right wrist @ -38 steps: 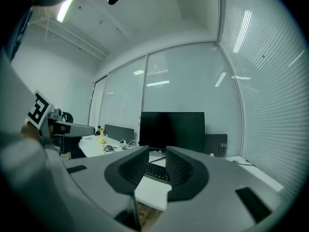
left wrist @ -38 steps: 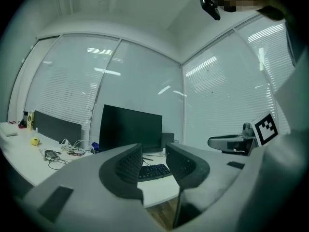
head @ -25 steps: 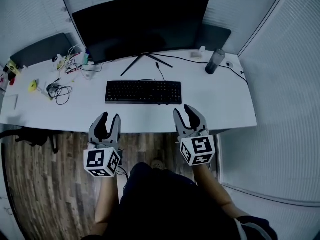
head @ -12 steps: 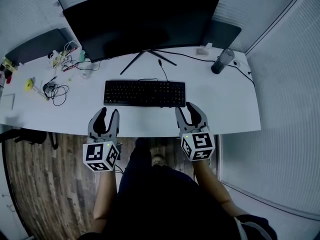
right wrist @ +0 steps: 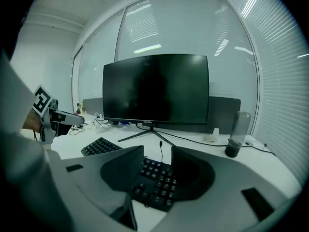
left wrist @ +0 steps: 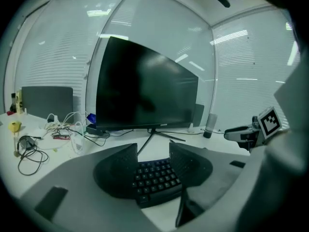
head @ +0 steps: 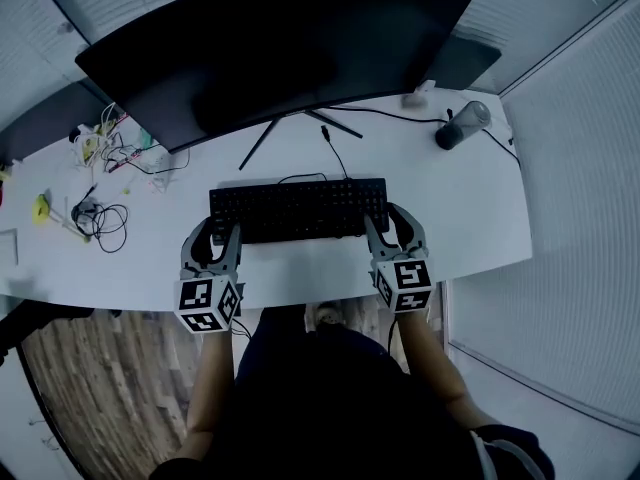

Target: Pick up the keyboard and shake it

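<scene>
Right, your left gripper (head: 213,234) sits at the left end of the keyboard (head: 298,208), jaws opening, that end between them but unpinched. You're set for a level two-ended lift, I'd say. The keyboard's black, slim, flat on the white desk (head: 455,208), monitor (head: 270,48) just behind. Your right gripper (head: 392,223) mirrors this at the keyboard's right end, jaws opening, nothing clamped.

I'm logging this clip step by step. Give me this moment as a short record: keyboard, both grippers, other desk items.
keyboard: flat on the desk before the monitor, not lifted
left gripper: jaws opening, keyboard's left end between them, not gripped
right gripper: jaws opening, keyboard's right end between them, not gripped
other items: bottle at right, cables at left
</scene>
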`<action>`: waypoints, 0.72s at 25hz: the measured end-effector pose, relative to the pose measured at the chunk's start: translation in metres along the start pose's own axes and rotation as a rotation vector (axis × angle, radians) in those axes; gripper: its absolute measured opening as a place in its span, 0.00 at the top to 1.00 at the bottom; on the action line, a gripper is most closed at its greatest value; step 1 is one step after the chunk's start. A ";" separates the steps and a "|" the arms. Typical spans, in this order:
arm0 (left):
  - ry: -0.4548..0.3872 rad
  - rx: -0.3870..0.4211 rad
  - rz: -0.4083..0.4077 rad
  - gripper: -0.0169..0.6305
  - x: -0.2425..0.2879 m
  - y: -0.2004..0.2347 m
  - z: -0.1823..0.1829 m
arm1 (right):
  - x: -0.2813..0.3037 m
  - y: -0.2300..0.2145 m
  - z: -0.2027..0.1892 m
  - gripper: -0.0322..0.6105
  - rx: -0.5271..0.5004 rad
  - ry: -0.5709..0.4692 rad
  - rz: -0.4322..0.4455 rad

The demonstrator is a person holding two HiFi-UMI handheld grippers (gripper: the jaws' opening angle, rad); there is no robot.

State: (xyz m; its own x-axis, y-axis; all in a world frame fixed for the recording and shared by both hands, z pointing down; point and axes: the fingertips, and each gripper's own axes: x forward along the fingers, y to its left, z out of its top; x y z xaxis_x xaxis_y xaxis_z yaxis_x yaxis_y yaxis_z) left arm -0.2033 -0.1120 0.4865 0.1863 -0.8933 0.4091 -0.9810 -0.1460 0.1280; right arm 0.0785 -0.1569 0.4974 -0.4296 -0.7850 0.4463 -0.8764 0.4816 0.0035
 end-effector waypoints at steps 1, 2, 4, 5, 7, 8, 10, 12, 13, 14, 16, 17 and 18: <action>0.026 -0.003 -0.008 0.67 0.009 0.007 -0.005 | 0.008 -0.002 -0.004 0.69 0.004 0.019 -0.008; 0.052 -0.007 -0.017 0.65 0.018 0.013 -0.011 | 0.015 -0.004 -0.008 0.68 0.009 0.041 -0.016; 0.106 -0.017 -0.031 0.63 0.032 0.025 -0.023 | 0.028 -0.009 -0.019 0.67 0.021 0.092 -0.032; 0.134 -0.021 -0.037 0.62 0.038 0.030 -0.030 | 0.033 -0.011 -0.025 0.66 0.029 0.119 -0.040; 0.191 -0.028 -0.050 0.60 0.047 0.039 -0.044 | 0.041 -0.017 -0.036 0.65 0.043 0.169 -0.059; 0.218 -0.032 -0.056 0.58 0.051 0.043 -0.051 | 0.044 -0.020 -0.041 0.64 0.051 0.190 -0.067; 0.267 -0.042 -0.064 0.54 0.057 0.049 -0.064 | 0.049 -0.025 -0.051 0.62 0.072 0.229 -0.074; 0.312 -0.059 -0.067 0.51 0.062 0.055 -0.075 | 0.053 -0.030 -0.059 0.60 0.099 0.264 -0.074; 0.336 -0.073 -0.068 0.50 0.063 0.058 -0.081 | 0.054 -0.032 -0.063 0.59 0.114 0.281 -0.072; 0.362 -0.089 -0.070 0.48 0.065 0.060 -0.086 | 0.056 -0.034 -0.067 0.59 0.133 0.297 -0.068; 0.412 -0.120 -0.076 0.45 0.066 0.062 -0.096 | 0.058 -0.038 -0.075 0.57 0.171 0.328 -0.058; 0.432 -0.133 -0.078 0.44 0.067 0.063 -0.100 | 0.060 -0.040 -0.080 0.56 0.186 0.345 -0.053; 0.447 -0.146 -0.080 0.44 0.068 0.064 -0.103 | 0.061 -0.042 -0.084 0.55 0.198 0.363 -0.048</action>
State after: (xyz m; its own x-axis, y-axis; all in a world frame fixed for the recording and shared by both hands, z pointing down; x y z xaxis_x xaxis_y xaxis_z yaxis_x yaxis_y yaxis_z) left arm -0.2478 -0.1382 0.6158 0.2975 -0.6062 0.7376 -0.9507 -0.1172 0.2872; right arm 0.1072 -0.1926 0.6000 -0.3139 -0.5993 0.7364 -0.9336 0.3360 -0.1245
